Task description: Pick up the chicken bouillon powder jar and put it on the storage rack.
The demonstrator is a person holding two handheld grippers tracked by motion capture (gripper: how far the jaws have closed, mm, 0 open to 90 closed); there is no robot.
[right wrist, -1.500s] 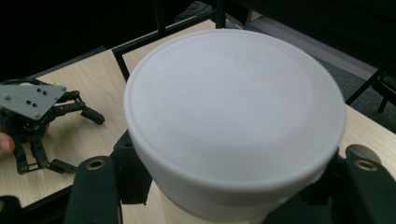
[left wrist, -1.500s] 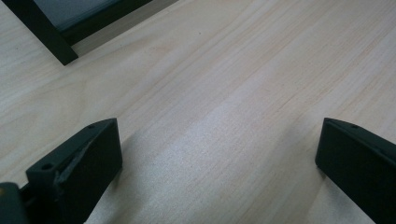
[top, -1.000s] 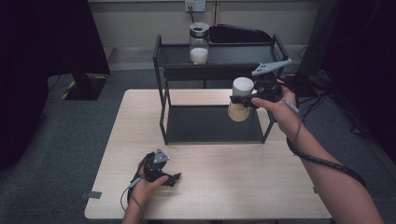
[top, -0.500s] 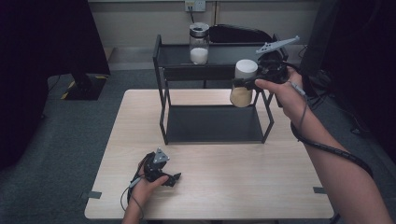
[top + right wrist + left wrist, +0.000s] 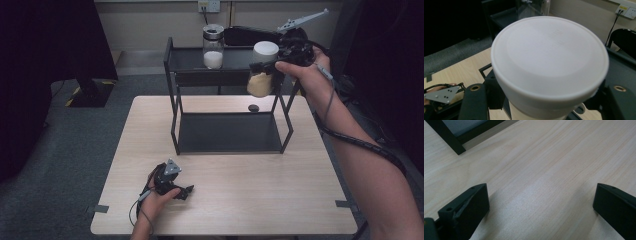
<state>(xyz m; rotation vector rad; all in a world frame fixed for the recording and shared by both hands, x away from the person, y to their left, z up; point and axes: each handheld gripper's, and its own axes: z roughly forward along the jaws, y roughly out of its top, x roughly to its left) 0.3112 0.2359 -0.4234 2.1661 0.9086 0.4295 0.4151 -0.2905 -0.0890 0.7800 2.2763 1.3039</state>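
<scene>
Jar in hand: the white-lidded jar (image 5: 262,70) with tan powder hangs in the air at the front right of the rack's top shelf, about level with it and touching nothing but the tongs.
Left gripper (image 5: 176,189): nearest the person, resting on the table (image 5: 240,200) in front of the rack; its jaws stand wide apart over bare wood, grasping nothing.
Rack (image 5: 227,132): a black 2-shelf frame mid-table; the lower shelf is bare, with a small dark object (image 5: 253,107) on the table behind it.
Right gripper (image 5: 272,65): clenched on the jar just under its white lid (image 5: 549,57), a jaw on either side.
Second jar (image 5: 213,46): holds white powder and stands on the top shelf (image 5: 192,59), well left of the held jar.
Step in hand: judged as carrying the jar up to the top shelf.
Next move: likely bring it in over the shelf's front rail, clear of the corner post, lower it upright beside the second jar, then release.
</scene>
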